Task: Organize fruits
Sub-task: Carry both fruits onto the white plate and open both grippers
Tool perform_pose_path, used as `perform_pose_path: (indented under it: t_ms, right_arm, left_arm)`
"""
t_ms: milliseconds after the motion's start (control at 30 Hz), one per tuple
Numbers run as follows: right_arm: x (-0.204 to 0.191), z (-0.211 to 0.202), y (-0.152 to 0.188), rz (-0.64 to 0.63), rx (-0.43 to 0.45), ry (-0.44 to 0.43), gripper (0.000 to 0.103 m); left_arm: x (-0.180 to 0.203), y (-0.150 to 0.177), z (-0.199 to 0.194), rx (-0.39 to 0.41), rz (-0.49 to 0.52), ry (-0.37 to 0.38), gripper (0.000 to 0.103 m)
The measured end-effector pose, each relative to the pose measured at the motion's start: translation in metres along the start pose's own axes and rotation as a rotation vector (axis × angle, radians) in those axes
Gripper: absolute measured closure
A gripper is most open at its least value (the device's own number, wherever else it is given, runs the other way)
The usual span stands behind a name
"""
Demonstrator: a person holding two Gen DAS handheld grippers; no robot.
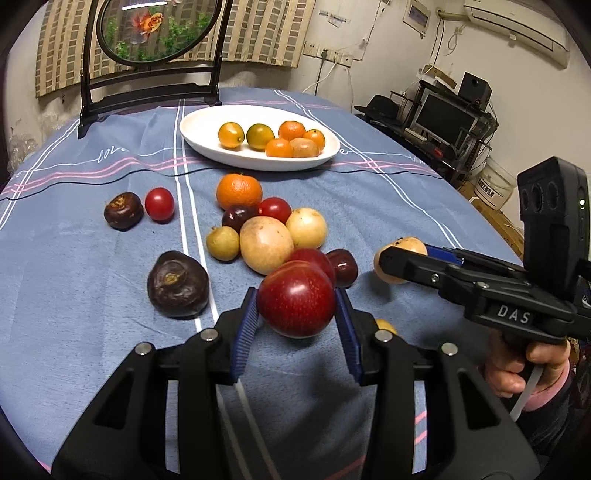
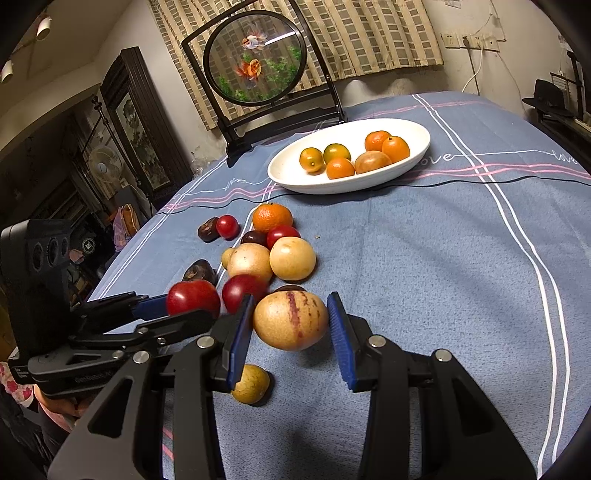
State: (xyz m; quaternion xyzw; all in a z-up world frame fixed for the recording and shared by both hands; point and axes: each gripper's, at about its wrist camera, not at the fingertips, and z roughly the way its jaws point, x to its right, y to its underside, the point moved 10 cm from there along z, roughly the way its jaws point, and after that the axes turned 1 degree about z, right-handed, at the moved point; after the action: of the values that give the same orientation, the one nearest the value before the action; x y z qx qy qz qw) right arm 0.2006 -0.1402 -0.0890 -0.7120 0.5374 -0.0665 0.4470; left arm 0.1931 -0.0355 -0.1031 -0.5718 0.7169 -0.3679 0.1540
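Left wrist view had the left gripper (image 1: 295, 314) closed on a red plum (image 1: 296, 298), its blue pads (image 1: 246, 328) pressed against the fruit's two sides, the plum apparently lifted just clear of the blue tablecloth (image 1: 92, 258) at the near edge of the fruit pile. Right wrist view showed the right gripper (image 2: 290, 328) clamped across the widest part of a tan, purple-streaked melon-like fruit (image 2: 291, 320), also near that pile, with a small brownish fruit (image 2: 252, 384) on the cloth just under its left finger. Both held fruits looked smooth and glossy, so I judged them slippery and easily bruised; a hold across the middle with gentle pressure seemed right. The plum seemed light, the tan fruit somewhat heavier. In the pile sat a second red plum (image 1: 314, 258), two pale yellow round fruits (image 1: 266, 243), red cherry tomatoes (image 1: 275, 209) and a mandarin (image 1: 239, 191); dark water chestnuts (image 1: 178, 284) lay left of the pile. Beyond the pile, the white oval dish (image 1: 207, 127) already held several small citrus fruits (image 1: 231, 135) and had free room at its left end. Farthest back stood a round goldfish screen (image 1: 159, 29).
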Motion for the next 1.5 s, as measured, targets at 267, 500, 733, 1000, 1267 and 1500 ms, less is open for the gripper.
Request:
perform_pose_path:
  t_ms: [267, 500, 733, 1000, 1267, 1500]
  right_arm:
    - [0.000, 0.003, -0.019, 0.040, -0.022, -0.041, 0.062]
    - [0.004, 0.023, -0.103, 0.021, 0.081, 0.018, 0.062]
    - [0.010, 0.088, -0.151, -0.005, 0.087, 0.036, 0.062]
    - [0.005, 0.130, -0.141, -0.062, -0.001, 0.037, 0.062]
    - [0.002, 0.147, -0.132, -0.103, -0.061, 0.041, 0.062]
    - [0.001, 0.152, -0.132, -0.109, -0.062, 0.037, 0.056]
  left_arm:
    - [-0.011, -0.026, -0.004, 0.006, 0.014, 0.004, 0.061]
    - [-0.037, -0.093, 0.011, 0.050, -0.014, -0.018, 0.061]
    - [-0.082, -0.174, 0.055, 0.046, -0.107, -0.052, 0.061]
    - [-0.117, -0.209, 0.124, -0.039, -0.126, -0.136, 0.061]
    - [-0.134, -0.205, 0.168, -0.108, -0.163, -0.170, 0.061]
    - [-0.131, -0.209, 0.173, -0.111, -0.142, -0.199, 0.051]
